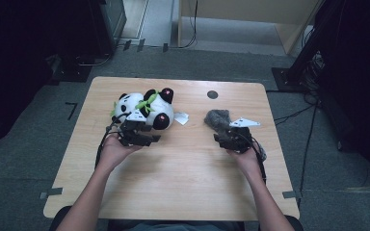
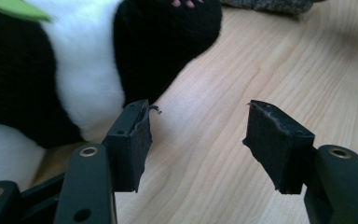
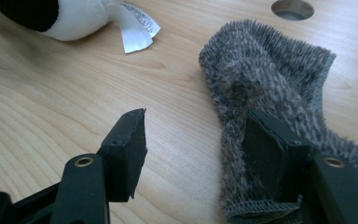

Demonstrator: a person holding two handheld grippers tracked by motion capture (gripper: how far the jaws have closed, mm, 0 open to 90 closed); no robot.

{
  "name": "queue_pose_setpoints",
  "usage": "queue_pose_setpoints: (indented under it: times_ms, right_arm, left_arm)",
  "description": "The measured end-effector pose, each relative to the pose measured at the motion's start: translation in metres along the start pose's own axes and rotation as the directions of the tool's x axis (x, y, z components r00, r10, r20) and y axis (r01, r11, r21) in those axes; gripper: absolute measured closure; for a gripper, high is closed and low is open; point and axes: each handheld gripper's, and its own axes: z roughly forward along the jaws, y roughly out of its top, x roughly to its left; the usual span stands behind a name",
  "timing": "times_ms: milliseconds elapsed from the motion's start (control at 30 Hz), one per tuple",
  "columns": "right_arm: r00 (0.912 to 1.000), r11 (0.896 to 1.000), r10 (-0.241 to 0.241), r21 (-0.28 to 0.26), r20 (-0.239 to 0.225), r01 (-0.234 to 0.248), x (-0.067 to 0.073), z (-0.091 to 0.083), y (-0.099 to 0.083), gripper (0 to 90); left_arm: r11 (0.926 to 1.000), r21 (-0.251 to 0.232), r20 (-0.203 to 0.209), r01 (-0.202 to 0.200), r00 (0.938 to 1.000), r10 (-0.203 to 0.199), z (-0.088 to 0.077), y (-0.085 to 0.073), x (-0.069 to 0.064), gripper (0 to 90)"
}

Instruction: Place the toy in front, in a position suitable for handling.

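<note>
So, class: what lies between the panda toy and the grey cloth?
In the high view, a white tag and bare table lie between panda toy and grey cloth.

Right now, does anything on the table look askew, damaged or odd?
Nothing damaged or spilled. The panda plush lies tipped on its side, white tag splayed out. The grey cloth sits crumpled, its edge against one pad of the right gripper.

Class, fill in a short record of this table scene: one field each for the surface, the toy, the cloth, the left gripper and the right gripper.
Surface: wooden table with a round hole
Toy: panda plush lying at left, white tag beside it
Cloth: grey fuzzy cloth, crumpled at right
Left gripper: jaws open, nothing between them, next to the panda plush
Right gripper: jaws open, one jaw against the cloth's edge, not clamped
</note>
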Motion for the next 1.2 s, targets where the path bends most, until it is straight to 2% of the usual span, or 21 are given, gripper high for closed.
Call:
queue_pose_setpoints:
  times_ms: [133, 267, 300, 367, 467, 567, 700, 867, 967, 1067, 1200]
  right_arm:
    - [1.0, 1.0, -0.003, 0.012, 0.005, 0.002, 0.001, 0.001, 0.0, 40.1]
    - [0.9999, 1.0, -0.014, 0.017, -0.001, 0.014, 0.003, 0.001, 0.0, 42.7]
    - [0.9999, 1.0, -0.015, 0.017, -0.003, 0.015, 0.003, 0.001, 0.0, 43.3]
    - [0.9998, 1.0, -0.02, 0.015, -0.003, 0.02, 0.003, 0.002, 0.0, 43.5]
    - [0.9998, 1.0, -0.011, 0.024, -0.015, 0.011, 0.002, 0.003, 0.003, 43.5]
    - [0.9997, 1.0, 0.003, 0.02, -0.024, -0.002, 0.001, 0.004, 0.003, 43.6]
    - [0.9994, 0.999, 0.006, 0.032, -0.034, -0.005, 0.002, 0.007, 0.003, 43.6]
    - [0.9994, 0.999, -0.005, 0.039, -0.034, 0.007, 0.004, 0.008, 0.003, 43.6]
    - [0.9994, 0.999, -0.008, 0.043, -0.033, 0.01, 0.005, 0.008, 0.003, 43.6]
    - [0.9994, 0.999, -0.01, 0.048, -0.032, 0.012, 0.005, 0.008, 0.002, 43.6]
    - [0.9995, 0.999, -0.009, 0.048, -0.031, 0.011, 0.004, 0.008, 0.002, 43.6]
  left_arm:
    - [0.9999, -0.014, -0.003, 0.008, 1.0, -0.008, -0.004, 0.005, 0.006, 42.7]
    - [0.9996, -0.025, -0.024, 0.009, 0.9997, -0.01, -0.008, 0.009, 0.014, 42.6]
    - [0.9992, -0.033, -0.028, 0.02, 0.9994, -0.021, -0.009, 0.01, 0.017, 42.6]
    - [0.9994, -0.026, -0.037, 0.024, 0.999, -0.025, -0.01, 0.012, 0.022, 42.4]
    - [0.9995, -0.029, -0.047, 0.012, 0.9988, -0.013, -0.013, 0.015, 0.027, 41.9]
    - [0.9991, -0.036, -0.05, 0.024, 0.9984, -0.026, -0.016, 0.019, 0.035, 40.2]
    - [0.9988, -0.047, -0.063, 0.012, 0.9979, -0.015, -0.019, 0.019, 0.039, 40.4]
    - [0.9972, -0.068, -0.071, 0.03, 0.9969, -0.035, -0.021, 0.019, 0.045, 41.7]
    - [0.9966, -0.08, -0.09, 0.015, 0.9957, -0.022, -0.025, 0.02, 0.047, 42.8]
    - [0.9946, -0.1, -0.097, 0.03, 0.9945, -0.039, -0.032, 0.022, 0.052, 44.7]
    - [0.9923, -0.119, -0.133, 0.035, 0.9898, -0.051, -0.039, 0.026, 0.06, 44.9]
